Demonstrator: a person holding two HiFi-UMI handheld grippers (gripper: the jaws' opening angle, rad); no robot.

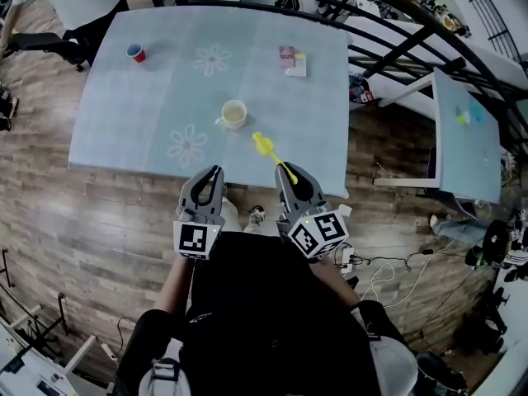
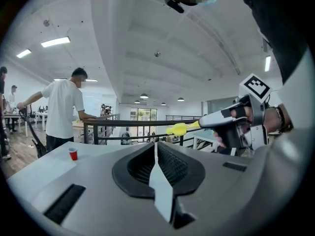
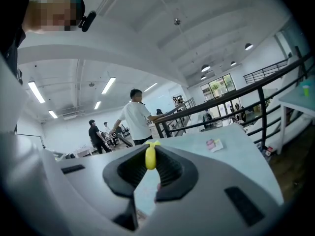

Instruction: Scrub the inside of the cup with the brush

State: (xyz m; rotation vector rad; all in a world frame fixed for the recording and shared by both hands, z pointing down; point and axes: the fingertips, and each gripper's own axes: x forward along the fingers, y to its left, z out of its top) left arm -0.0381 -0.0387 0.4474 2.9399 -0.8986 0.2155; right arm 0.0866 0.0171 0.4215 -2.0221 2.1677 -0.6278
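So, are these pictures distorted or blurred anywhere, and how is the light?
Head view: wide-angle bending bows the table edges; light is even, no strong glare. Left gripper view: round dark corners, very bright ceiling lamps. Right gripper view: same rounding; the brush looks sharp between the jaws.

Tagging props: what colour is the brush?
Yellow; the brush shows best in the head view.

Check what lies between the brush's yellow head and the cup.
Nothing but bare tabletop. The head view shows that gap clear between the brush, held in the right gripper, and the cup.
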